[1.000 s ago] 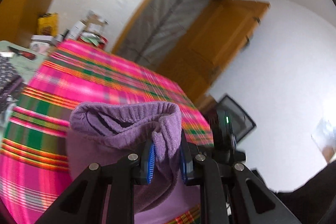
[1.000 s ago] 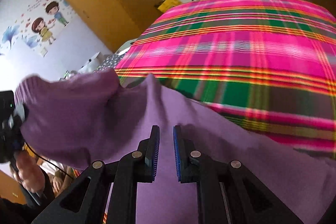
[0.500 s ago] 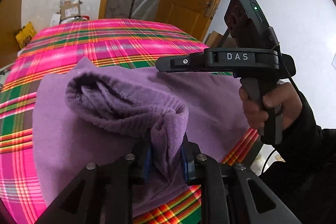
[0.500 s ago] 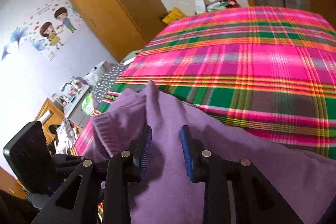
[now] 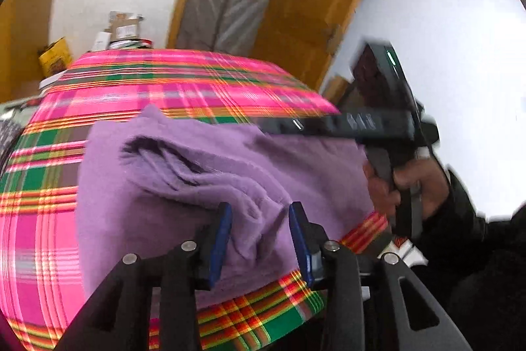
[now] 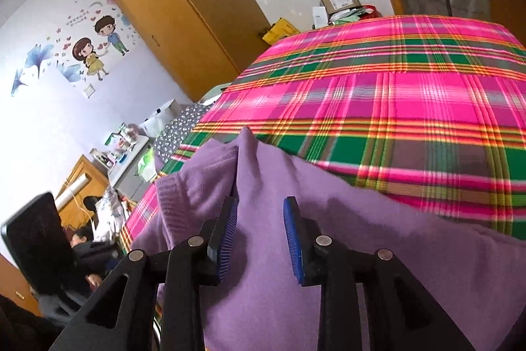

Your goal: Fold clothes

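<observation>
A purple sweater [image 5: 184, 186] is spread on a tabletop covered by a pink, green and orange plaid cloth [image 5: 157, 87], filling the lower middle of the left wrist view; a bunched, ribbed fold of it lies on top of the flat part, running from the centre left down toward the bottom centre. The left tongs [image 5: 259, 239] are seen at the bottom of that view with their blue pads apart; the jaws have just been opening, and the end of the fold sits between the pads without being pressed. At the right of the same view the right tongs [image 5: 328, 124] are held by a hand [image 5: 417, 183] in a dark sleeve, above the sweater's right side.

In the right wrist view the right tongs [image 6: 259, 236] are seen at the bottom centre, pads apart, above flat purple fabric [image 6: 328, 236]; the jaws have just been opening and nothing is clamped; a ribbed edge lies left of the pads. A wooden wardrobe [image 6: 184, 22] and a cartoon wall sticker [image 6: 92, 51] occupy the upper left.
</observation>
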{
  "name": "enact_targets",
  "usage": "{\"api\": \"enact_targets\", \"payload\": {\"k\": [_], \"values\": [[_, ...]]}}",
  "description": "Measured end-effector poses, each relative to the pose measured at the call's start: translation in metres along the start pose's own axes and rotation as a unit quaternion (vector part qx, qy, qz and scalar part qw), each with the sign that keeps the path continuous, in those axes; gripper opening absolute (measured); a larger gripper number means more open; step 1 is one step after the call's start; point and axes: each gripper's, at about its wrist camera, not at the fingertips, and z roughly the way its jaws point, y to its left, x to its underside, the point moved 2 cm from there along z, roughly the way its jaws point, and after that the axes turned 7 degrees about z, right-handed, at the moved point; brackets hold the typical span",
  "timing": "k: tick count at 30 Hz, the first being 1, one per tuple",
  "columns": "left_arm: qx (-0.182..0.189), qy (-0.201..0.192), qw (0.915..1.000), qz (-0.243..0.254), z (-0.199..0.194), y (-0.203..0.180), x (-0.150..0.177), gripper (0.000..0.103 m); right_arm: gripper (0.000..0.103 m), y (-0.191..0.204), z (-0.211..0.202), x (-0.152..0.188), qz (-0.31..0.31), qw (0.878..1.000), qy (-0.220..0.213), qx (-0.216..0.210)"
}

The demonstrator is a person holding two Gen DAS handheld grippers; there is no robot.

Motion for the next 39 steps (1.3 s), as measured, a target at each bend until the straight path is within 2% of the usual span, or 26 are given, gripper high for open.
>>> {"api": "enact_targets", "payload": {"k": [5,9,11,14,21,25,28,31,34,36,39], "values": [[-0.065,-0.027,0.994,-0.084,-0.01,0.045,-0.004,0.038,0.03,0.009,-0.01,0.02,-0.018,1.0,0.004,-0.019],[-0.062,-0.032,0.9852,-0.156,-0.002,0.078,-0.006,0.039,0.03,0.019,-0.014,0.036,-0.036,0.998,0.013,-0.047],[-0.044,-0.029,0.9822,-0.18,0.008,0.086,-0.009,0.039,0.03,0.022,-0.013,0.042,-0.041,0.997,0.019,-0.055],[-0.009,-0.021,0.9819,-0.188,0.025,0.085,-0.017,0.039,0.03,0.02,-0.011,0.049,-0.04,0.997,0.025,-0.052],[0.09,0.01,0.9869,-0.134,0.075,0.039,-0.049,0.039,0.03,-0.001,-0.021,0.046,-0.01,0.999,0.008,-0.03],[0.103,0.01,0.9868,-0.124,0.068,0.028,-0.046,0.039,0.03,-0.011,-0.026,0.045,0.004,1.0,0.0,-0.017],[0.069,-0.013,0.9895,-0.126,0.04,0.034,-0.036,0.039,0.033,-0.014,-0.027,0.043,0.01,1.0,-0.005,-0.021],[0.0,-0.031,0.9906,-0.133,0.012,0.052,-0.019,0.039,0.04,-0.014,-0.021,0.04,0.021,0.999,-0.003,-0.036],[-0.076,-0.04,0.9844,-0.153,-0.014,0.074,0.003,0.039,0.042,-0.015,-0.007,0.032,0.033,0.998,0.009,-0.053],[-0.114,-0.044,0.9769,-0.175,-0.029,0.088,0.019,0.039,0.043,-0.014,0.005,0.028,0.038,0.998,0.022,-0.053],[-0.137,-0.036,0.9694,-0.2,-0.036,0.102,0.035,0.039,0.043,-0.011,0.016,0.03,0.037,0.997,0.039,-0.06]]}}
